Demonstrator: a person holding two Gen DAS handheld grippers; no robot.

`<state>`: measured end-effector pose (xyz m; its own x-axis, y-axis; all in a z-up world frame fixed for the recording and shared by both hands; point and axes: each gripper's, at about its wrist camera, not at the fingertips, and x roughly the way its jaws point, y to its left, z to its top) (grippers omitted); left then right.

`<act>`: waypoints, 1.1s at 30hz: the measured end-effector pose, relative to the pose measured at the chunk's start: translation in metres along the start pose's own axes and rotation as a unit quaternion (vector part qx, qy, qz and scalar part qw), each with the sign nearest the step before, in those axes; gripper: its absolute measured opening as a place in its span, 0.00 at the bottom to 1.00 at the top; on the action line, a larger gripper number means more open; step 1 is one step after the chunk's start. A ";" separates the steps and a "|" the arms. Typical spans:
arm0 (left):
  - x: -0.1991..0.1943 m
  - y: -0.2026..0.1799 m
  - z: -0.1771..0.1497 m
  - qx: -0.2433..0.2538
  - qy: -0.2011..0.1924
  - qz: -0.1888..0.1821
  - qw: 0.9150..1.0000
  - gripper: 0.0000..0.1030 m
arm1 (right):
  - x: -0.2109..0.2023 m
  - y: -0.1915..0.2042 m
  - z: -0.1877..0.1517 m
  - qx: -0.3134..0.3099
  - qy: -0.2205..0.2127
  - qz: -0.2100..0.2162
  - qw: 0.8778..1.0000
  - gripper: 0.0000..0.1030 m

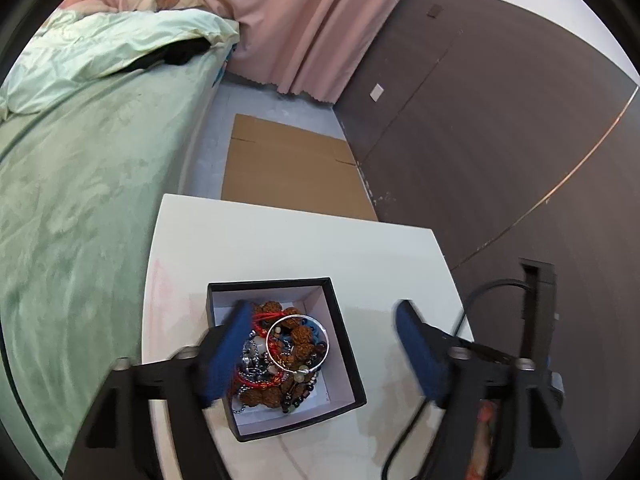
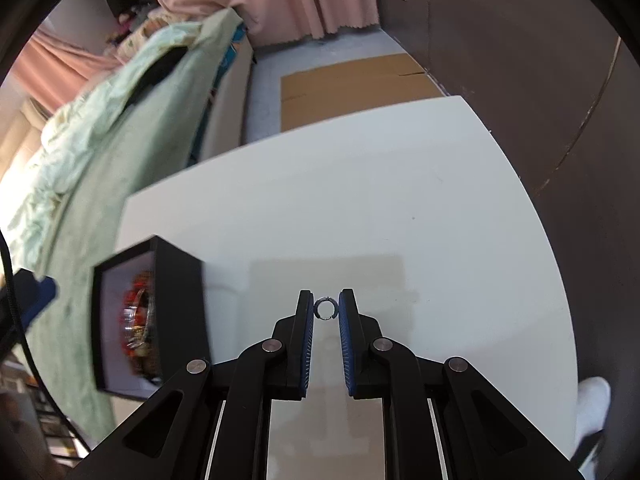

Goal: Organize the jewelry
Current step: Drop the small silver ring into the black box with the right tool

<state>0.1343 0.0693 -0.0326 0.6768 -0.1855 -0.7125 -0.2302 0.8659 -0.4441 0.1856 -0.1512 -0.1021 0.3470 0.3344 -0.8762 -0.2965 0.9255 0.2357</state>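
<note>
Pinching a small silver ring (image 2: 327, 309) between its blue pads, the right gripper (image 2: 327, 312) hung above the white table (image 2: 400, 200), jaws nearly closed on it. The left gripper (image 1: 320, 344) was spread wide with nothing in it, one finger (image 1: 224, 356) over the black box (image 1: 344, 344), where a silver bangle (image 1: 298, 344) topped a heap of beads (image 1: 280, 368) and chains.

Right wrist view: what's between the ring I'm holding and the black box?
Only bare white table, as the right wrist view shows. The small silver ring sits pinched in the right hand-held gripper; the black jewelry box stands apart.
</note>
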 end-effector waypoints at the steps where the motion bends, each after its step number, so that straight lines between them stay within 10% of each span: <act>1: -0.001 0.000 0.000 -0.001 -0.003 0.001 1.000 0.77 | -0.005 0.001 0.000 0.002 -0.004 0.012 1.000 0.14; 24: -0.039 0.046 -0.002 -0.031 -0.025 0.034 0.999 0.83 | -0.024 0.089 -0.020 -0.052 -0.024 0.174 0.983 0.14; 28: -0.045 0.047 -0.005 -0.031 -0.029 0.026 0.999 0.84 | -0.028 0.084 -0.022 -0.045 -0.026 0.191 0.980 0.65; 33: -0.054 0.046 -0.008 -0.029 -0.036 0.019 0.999 0.89 | -0.036 0.068 -0.025 -0.031 -0.038 0.183 0.982 0.68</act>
<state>0.0816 0.1154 -0.0192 0.7152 -0.1162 -0.6892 -0.2962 0.8427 -0.4495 0.1308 -0.1044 -0.0647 0.2708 0.6571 -0.7034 -0.4665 0.7288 0.5012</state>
